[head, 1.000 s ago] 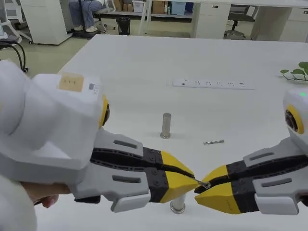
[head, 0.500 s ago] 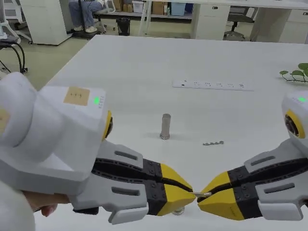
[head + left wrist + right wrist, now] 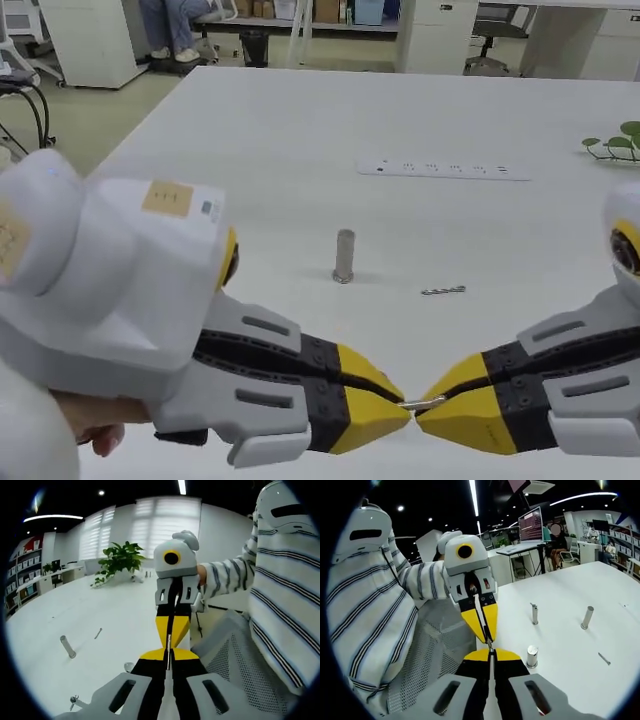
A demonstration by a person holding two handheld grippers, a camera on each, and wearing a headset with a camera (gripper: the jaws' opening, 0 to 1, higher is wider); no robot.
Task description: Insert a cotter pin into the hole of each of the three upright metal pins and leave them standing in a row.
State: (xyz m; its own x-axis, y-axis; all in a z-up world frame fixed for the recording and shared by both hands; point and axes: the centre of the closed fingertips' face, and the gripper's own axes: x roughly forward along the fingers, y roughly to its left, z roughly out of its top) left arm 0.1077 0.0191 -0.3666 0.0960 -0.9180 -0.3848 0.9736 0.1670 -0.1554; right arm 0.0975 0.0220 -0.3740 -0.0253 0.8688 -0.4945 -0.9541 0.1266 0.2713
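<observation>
My left gripper (image 3: 398, 410) and right gripper (image 3: 428, 404) meet tip to tip low in the head view. Both are shut on a small cotter pin (image 3: 418, 403) held level between them. In the left gripper view the jaws (image 3: 168, 655) face the right gripper (image 3: 169, 629) head-on. One bare upright metal pin (image 3: 344, 256) stands mid-table, with a loose cotter pin (image 3: 443, 291) lying to its right. The right gripper view (image 3: 491, 654) shows three upright pins: a near one (image 3: 532, 656), a far one (image 3: 587, 617), and one (image 3: 534, 614) with a cotter pin through its top.
A white power strip (image 3: 440, 169) lies across the far part of the white table (image 3: 270, 150). Plant leaves (image 3: 615, 145) reach in at the right edge. Desks, cabinets and a seated person are beyond the table. My striped sleeve (image 3: 280, 595) is close behind the grippers.
Both grippers have sunk a little in the head view, and the cotter pin now lies level between the tips. The near upright pin under them has gone out of sight.
</observation>
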